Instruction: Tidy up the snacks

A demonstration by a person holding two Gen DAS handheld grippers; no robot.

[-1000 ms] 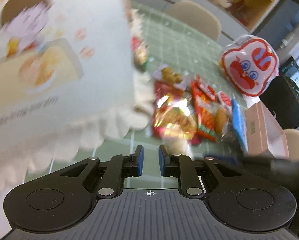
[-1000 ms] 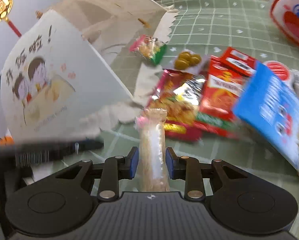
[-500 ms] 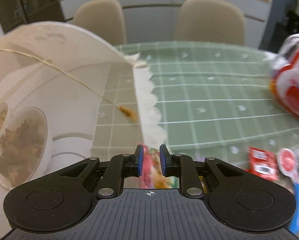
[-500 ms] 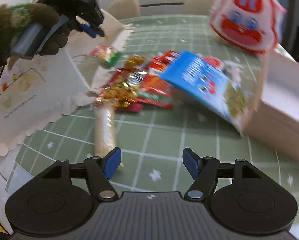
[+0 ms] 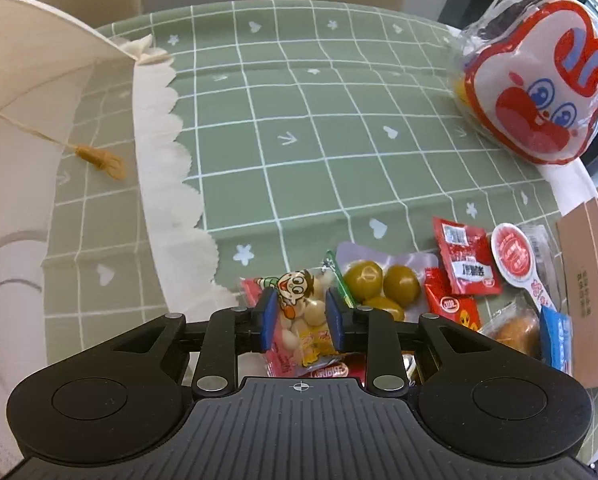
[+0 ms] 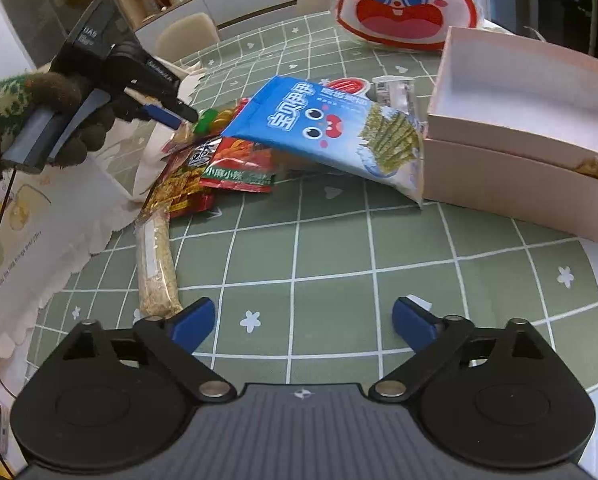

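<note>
Viewing L wrist cam, we see only there the peanut packet [image 5: 301,312] on the bench [image 5: 299,120], between the left hand-held gripper [image 5: 301,316] jaws, opening, pads just clear. R cam only: empty box [image 6: 523,92]; right hand-held gripper [image 6: 303,322] wide, opening, nothing between, tilted down; gloved hand [image 6: 55,120] angling the left one down.

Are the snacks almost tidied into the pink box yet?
Not yet. The pink cardboard box looks empty. The left gripper, jaws opening, straddles a clear cartoon-boy peanut packet. The right gripper, jaws opening, holds nothing; a long clear cereal bar lies beside it. The blue seaweed bag and red packets remain piled.
</note>
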